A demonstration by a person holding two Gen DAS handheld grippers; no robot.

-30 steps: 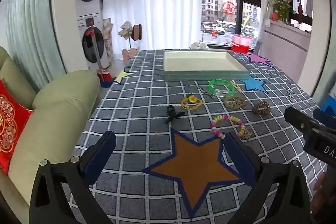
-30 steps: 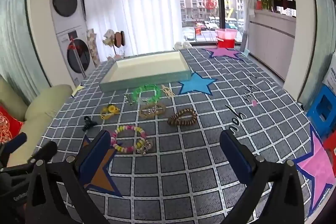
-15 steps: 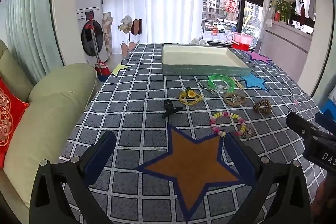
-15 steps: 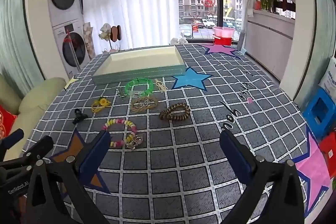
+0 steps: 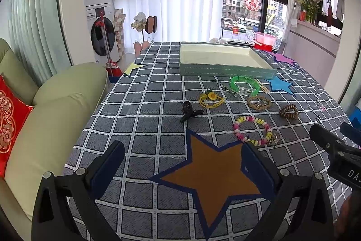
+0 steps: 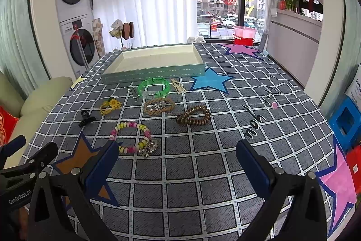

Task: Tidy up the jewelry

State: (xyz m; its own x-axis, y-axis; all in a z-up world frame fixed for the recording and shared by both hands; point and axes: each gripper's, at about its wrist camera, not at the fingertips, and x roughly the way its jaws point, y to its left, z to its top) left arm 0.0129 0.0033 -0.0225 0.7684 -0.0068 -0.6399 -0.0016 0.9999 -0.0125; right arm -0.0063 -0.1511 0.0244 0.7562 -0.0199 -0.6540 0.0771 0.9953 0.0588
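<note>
A table covered by a grey checked cloth (image 5: 144, 128) with coloured stars fills the middle and lower part of both views. Toward the top centre of the cloth sits a shallow pale-green tray (image 6: 155, 73), cream inside, with nothing visible in it. Below the tray, in the centre of each frame, the jewelry lies loose on the cloth: a green bangle (image 6: 154, 87) just beside the tray's near wall, a woven tan bracelet (image 6: 159, 105) below it, a brown spiral hair tie (image 6: 193, 115) to its right, a pastel bead bracelet (image 6: 130, 137) lower down, a yellow flower tie (image 5: 211, 99) and a black clip (image 5: 189, 110) to the left.

The left gripper (image 5: 182, 162) occupies the bottom of its frame, blue-padded fingers spread wide over the orange star and holding nothing. The right gripper (image 6: 177, 162) sits likewise at the bottom of its own frame, fingers wide apart and empty, its left pad (image 6: 102, 166) near the bead bracelet.
</note>
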